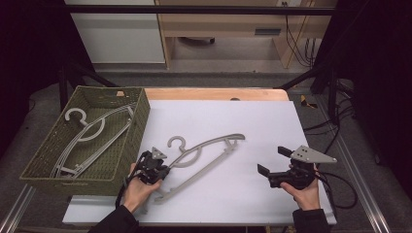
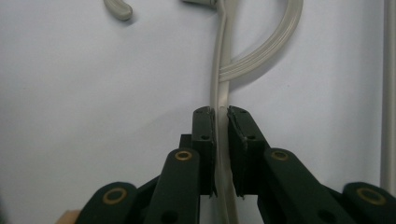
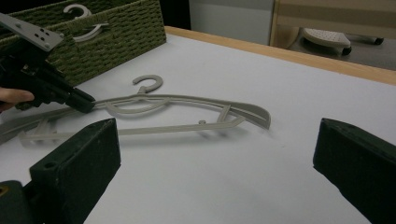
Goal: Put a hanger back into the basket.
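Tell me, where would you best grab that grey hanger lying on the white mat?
Grip the hanger on its thin upper arm beside the hook, coming from the basket-side end, jaws either side. That bar is narrow; the left hand-held gripper already clamps it there.

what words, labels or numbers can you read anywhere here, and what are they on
None: no readable text in any view.
The hanger on the table is plain grey, no brand or size mark visible.
The green woven basket shows no tag.
The grey plate on the right gripper has only holes, no lettering.
The left gripper has bare black jaws with brass pins.
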`<state>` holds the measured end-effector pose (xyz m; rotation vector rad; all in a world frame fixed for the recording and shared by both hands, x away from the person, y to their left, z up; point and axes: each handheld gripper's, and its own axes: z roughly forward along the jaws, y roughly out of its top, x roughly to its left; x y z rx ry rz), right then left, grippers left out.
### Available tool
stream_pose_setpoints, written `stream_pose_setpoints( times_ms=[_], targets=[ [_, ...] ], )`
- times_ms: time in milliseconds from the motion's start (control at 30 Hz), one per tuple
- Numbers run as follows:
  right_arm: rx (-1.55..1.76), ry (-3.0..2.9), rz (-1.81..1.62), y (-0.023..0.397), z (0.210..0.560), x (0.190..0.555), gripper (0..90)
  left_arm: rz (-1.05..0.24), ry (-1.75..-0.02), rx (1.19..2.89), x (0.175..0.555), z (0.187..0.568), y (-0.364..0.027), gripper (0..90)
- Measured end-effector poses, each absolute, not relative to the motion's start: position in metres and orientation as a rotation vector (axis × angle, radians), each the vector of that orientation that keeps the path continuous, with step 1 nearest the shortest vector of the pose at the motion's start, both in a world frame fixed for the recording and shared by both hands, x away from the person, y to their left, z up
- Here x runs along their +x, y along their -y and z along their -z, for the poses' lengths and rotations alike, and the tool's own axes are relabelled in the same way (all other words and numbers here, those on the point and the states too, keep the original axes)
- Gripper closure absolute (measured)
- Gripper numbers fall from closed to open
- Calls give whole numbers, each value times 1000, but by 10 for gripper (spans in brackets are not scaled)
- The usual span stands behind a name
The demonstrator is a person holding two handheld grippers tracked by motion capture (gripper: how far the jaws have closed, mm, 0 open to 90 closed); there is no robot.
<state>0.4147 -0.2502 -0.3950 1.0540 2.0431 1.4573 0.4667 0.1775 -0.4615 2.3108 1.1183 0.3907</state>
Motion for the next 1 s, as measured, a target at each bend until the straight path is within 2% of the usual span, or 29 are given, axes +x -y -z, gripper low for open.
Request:
stream_pose_setpoints(
  times_ms=[167, 333, 433, 533, 900, 1000],
  targets=[
    [1057, -2045, -1456, 250, 395, 415, 10, -395, -1087, 2351, 474, 460, -172, 736],
    [1053, -2046, -1453, 250, 396, 416, 10, -373, -1089, 2383, 479, 459, -170, 736],
    [1054, -2047, -1458, 250, 395, 415, 10, -355, -1126, 2394, 482, 458, -167, 746],
    [1051, -2043, -1461, 251, 394, 415, 10, -360, -1130, 2414, 482, 457, -163, 807],
    [1053, -2045, -1465, 253, 393, 414, 10, -409, -1069, 2364, 472, 452, -167, 820],
    [1055, -2034, -1470, 254, 392, 413, 10, -387, -1060, 2330, 469, 447, -169, 822]
  ],
)
